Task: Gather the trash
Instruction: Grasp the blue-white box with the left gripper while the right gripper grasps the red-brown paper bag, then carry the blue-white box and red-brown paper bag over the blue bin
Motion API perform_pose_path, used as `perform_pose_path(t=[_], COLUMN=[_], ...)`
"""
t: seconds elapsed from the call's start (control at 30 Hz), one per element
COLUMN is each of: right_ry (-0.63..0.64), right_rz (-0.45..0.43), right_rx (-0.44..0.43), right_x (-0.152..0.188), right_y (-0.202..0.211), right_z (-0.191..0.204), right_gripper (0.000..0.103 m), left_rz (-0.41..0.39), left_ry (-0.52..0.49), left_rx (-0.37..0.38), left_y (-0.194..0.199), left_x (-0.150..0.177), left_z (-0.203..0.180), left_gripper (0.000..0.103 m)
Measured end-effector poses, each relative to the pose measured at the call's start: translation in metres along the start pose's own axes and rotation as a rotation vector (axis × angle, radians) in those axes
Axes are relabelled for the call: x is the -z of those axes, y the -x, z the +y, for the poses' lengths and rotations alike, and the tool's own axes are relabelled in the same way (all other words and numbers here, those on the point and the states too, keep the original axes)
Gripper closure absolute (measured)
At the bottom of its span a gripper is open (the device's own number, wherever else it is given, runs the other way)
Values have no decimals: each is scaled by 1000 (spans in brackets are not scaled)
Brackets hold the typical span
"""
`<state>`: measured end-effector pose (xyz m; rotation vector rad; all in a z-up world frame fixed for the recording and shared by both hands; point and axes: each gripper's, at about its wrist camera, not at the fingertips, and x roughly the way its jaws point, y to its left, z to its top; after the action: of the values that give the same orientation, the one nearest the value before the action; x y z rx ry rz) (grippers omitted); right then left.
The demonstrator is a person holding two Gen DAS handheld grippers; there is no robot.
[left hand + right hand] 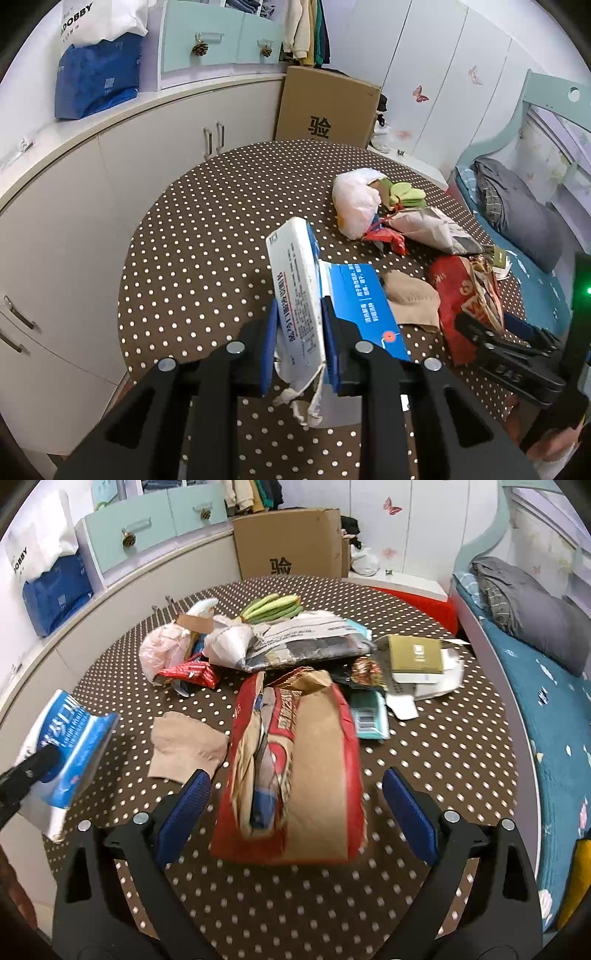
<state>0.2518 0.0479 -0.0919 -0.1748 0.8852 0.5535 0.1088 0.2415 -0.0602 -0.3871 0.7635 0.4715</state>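
Left gripper is clamped on a white-and-blue carton — both blue pads squeezing its flat sides, with the torn end poking back toward the camera and the rest tilted up over the polka-dot table. From the right wrist view you can see that same carton held off to the left, clear of the tabletop.

Right gripper has its jaws spread wide, one on each side of the red-and-brown paper bag lying on the table. The bag's mouth gapes toward the camera with stuff already inside, so my read is it's the collection bag and we're mid-step: one piece picked up, bag about to be steadied. Can't tell if the pads actually touch the bag yet.

Next move probably needs the right side to pinch the bag's rim so the opening stays wide, then the left to swing the carton over and feed it in lengthwise — it's long, so angle matters.

Still loose: tan cloth just left of the bag, red wrapper, pink plastic bag, gold box.
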Motion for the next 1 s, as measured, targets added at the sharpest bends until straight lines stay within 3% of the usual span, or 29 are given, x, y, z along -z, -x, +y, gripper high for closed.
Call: perform_pose_path(t=[0.03,0.13,0.7,1.0], right_ry=[7,6,-45,-139], right_rz=[2,-12,-107,-130], right_rx=[13,2,44,86], right_x=[0,1,28,48], right_y=[-2,2,66,90], right_z=[1,-1,-45,-89], right_gripper=[34,38,39,39], left_rz=[0,0,-5,5], left_ry=[-5,-23,-169,-270], left_rx=[1,8,84,157], left_y=[0,-2,1,5], left_x=[0,-1,12,26], left_z=[-1,-8,-81,-136], left_gripper=[81,81,81,81])
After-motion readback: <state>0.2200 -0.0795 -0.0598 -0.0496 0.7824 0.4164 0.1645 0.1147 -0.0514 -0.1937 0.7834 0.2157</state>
